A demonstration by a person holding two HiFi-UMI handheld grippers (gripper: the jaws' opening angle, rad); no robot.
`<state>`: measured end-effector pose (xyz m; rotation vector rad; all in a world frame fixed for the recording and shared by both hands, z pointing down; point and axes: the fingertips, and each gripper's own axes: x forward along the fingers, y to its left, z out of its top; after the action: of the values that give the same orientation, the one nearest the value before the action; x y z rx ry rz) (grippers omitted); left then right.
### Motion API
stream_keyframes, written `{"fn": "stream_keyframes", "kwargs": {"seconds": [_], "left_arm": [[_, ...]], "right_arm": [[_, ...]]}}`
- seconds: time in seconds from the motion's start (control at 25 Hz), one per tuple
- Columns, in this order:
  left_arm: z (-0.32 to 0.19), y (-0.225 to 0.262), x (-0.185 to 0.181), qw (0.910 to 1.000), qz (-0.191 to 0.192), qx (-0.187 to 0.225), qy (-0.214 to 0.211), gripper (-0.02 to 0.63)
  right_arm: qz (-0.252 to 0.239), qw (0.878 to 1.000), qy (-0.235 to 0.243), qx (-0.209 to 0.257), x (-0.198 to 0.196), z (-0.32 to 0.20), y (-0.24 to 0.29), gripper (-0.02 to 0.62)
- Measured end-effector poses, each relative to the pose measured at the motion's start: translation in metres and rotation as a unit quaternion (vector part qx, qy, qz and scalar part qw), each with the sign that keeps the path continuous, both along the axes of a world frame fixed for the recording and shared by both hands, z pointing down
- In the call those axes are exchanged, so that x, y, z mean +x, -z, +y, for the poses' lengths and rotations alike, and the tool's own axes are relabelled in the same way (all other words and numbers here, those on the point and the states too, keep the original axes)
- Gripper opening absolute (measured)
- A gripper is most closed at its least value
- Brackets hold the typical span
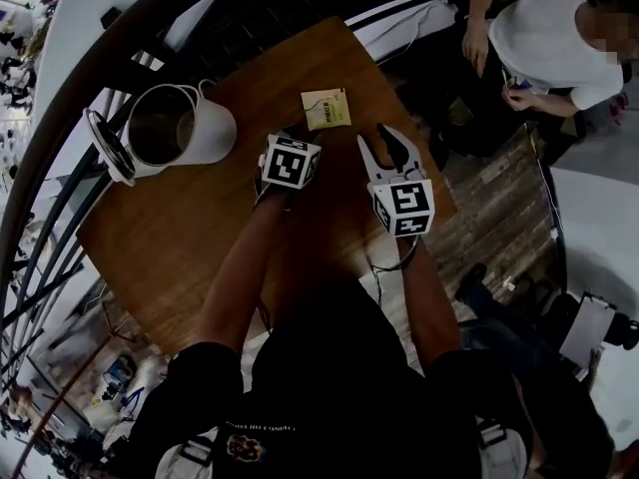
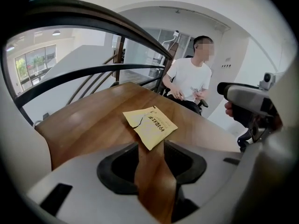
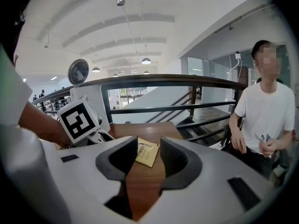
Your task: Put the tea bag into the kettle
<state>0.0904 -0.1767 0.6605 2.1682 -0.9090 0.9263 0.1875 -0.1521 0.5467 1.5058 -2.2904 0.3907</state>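
A yellow tea bag packet (image 1: 326,109) lies flat on the wooden table (image 1: 180,238), with a tear along one edge (image 2: 138,122). The white kettle (image 1: 190,126) stands to its left with its lid (image 1: 105,148) swung open. My left gripper (image 1: 293,138) sits just short of the packet, jaws open; the packet's near corner (image 2: 150,146) reaches the gap between the tips and nothing presses on it. My right gripper (image 1: 384,146) hovers to the right, open and empty, and the packet (image 3: 147,154) shows beyond its jaws.
A person in a white shirt (image 1: 544,28) sits past the table's far right corner. A dark curved railing (image 1: 60,98) runs behind the kettle. The table's right edge (image 1: 439,198) is close under my right gripper.
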Motion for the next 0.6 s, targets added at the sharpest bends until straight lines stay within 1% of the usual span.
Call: {"fn": "stream_keyframes", "kwargs": {"seconds": [0.24,0.32,0.4,0.44,0.48,0.52,0.6], "left_arm": [[-0.003,-0.005,0.002,0.9997,-0.001,-0.024,-0.002,0.158],[-0.006,-0.007,0.002,0.9996,-0.008,-0.028,-0.002,0.158],[-0.009,-0.009,0.000,0.9995,-0.024,-0.019,-0.003,0.147],[-0.010,-0.008,-0.002,0.9993,-0.036,-0.010,-0.007,0.093],[-0.011,-0.007,-0.004,0.9987,-0.049,0.000,-0.012,0.006],[-0.012,-0.005,-0.004,0.9981,-0.058,0.009,-0.016,0.005],[-0.011,-0.001,-0.003,0.9980,-0.057,0.021,-0.019,0.003]], "right_arm": [[0.004,1.000,-0.004,0.001,0.006,-0.002,0.001,0.158],[0.004,1.000,-0.004,0.000,0.007,-0.001,0.000,0.158],[0.004,1.000,-0.006,-0.002,0.008,0.001,-0.002,0.158],[0.004,1.000,-0.007,-0.003,0.009,0.002,-0.003,0.158],[0.005,1.000,-0.007,-0.005,0.009,0.003,-0.003,0.158],[0.005,1.000,-0.008,-0.005,0.010,0.004,-0.003,0.158],[0.006,1.000,-0.010,-0.006,0.010,0.004,-0.002,0.158]]}}
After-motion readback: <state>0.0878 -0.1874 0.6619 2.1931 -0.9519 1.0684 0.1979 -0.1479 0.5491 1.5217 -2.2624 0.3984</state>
